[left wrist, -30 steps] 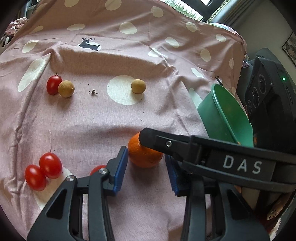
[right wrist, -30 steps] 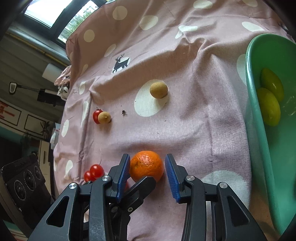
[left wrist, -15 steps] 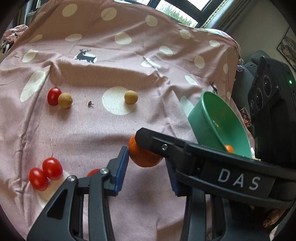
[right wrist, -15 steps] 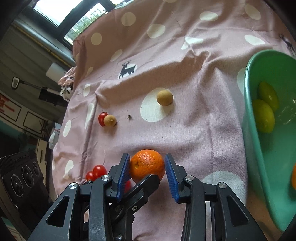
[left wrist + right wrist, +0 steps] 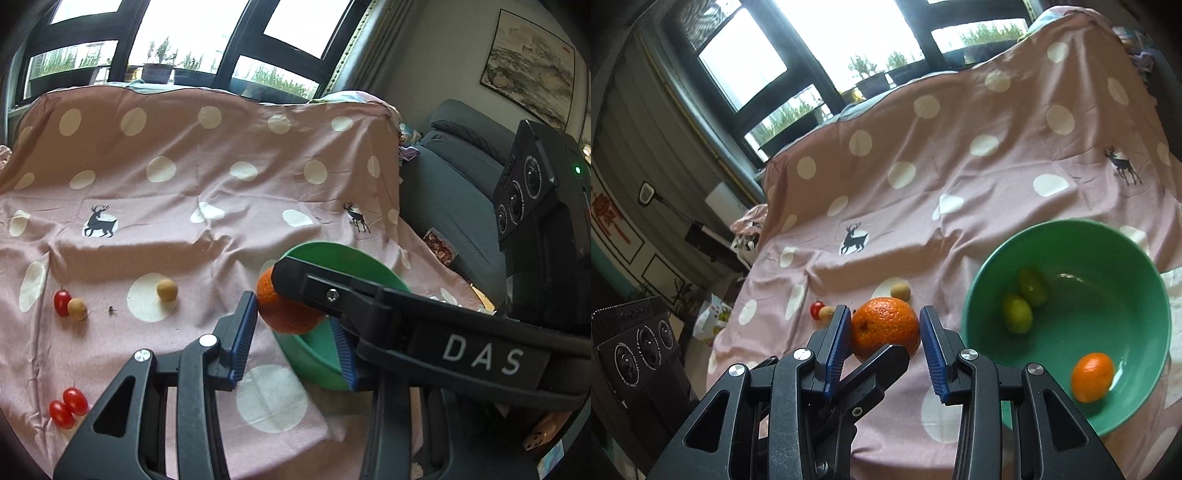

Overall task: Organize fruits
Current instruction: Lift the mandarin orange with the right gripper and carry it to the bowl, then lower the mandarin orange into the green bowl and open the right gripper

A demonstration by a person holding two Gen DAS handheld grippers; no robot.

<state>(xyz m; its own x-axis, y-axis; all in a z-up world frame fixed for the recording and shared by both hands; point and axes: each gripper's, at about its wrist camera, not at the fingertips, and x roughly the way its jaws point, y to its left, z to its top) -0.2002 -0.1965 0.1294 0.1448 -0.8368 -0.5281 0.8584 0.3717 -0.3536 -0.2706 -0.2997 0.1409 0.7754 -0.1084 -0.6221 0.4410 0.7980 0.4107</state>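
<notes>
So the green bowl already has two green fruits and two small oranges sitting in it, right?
Not quite. The right wrist view shows the green bowl holding two green fruits and only one small orange. The bigger orange sits between the grippers' fingers, outside the bowl.

Setting is judged to be a home living room. A large dark-framed window (image 5: 177,48) with potted plants (image 5: 875,70) on the sill is seen behind. A framed landscape painting (image 5: 532,62) is hung on the wall above a grey sofa (image 5: 454,177). A pink polka-dot deer-print bedsheet (image 5: 207,192) is draped as work surface.
</notes>
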